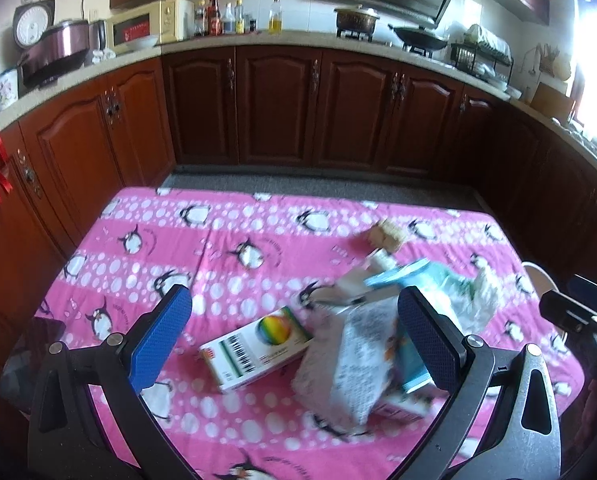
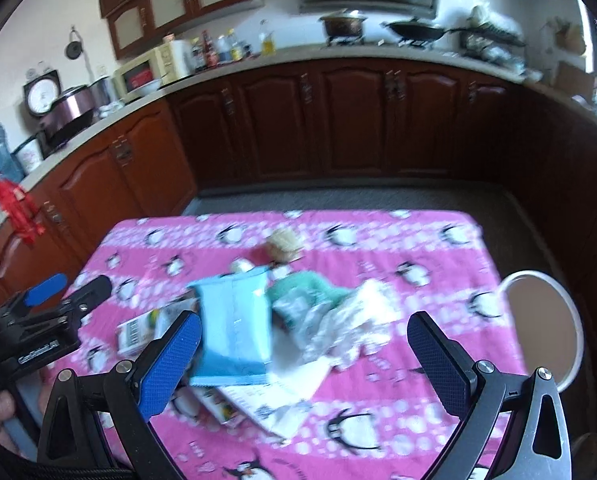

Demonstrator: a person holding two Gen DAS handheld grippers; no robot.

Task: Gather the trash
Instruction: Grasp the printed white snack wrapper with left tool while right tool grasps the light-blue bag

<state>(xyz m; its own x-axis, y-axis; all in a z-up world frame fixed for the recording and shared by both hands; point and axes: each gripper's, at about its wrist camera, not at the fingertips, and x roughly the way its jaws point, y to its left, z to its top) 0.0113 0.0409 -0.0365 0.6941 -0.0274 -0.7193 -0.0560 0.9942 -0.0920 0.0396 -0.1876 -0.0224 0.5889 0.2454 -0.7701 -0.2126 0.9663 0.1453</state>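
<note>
Trash lies piled on a table with a pink penguin cloth (image 1: 226, 240). A small white box with a rainbow ball print (image 1: 254, 348) lies flat. Beside it stands a crumpled printed carton (image 1: 358, 364), a light blue pack (image 2: 234, 328), crumpled white and green plastic (image 2: 338, 320) and a tan lump (image 1: 386, 234). My left gripper (image 1: 294, 336) is open above the box and carton, holding nothing. My right gripper (image 2: 304, 360) is open above the blue pack and plastic, holding nothing. The left gripper also shows in the right wrist view (image 2: 70, 292).
Dark wooden kitchen cabinets (image 1: 278, 108) run around the far and left sides, with a worktop holding a microwave, a rice cooker, bottles and pans. A round white stool (image 2: 546, 324) stands at the table's right edge. Grey floor lies beyond the table.
</note>
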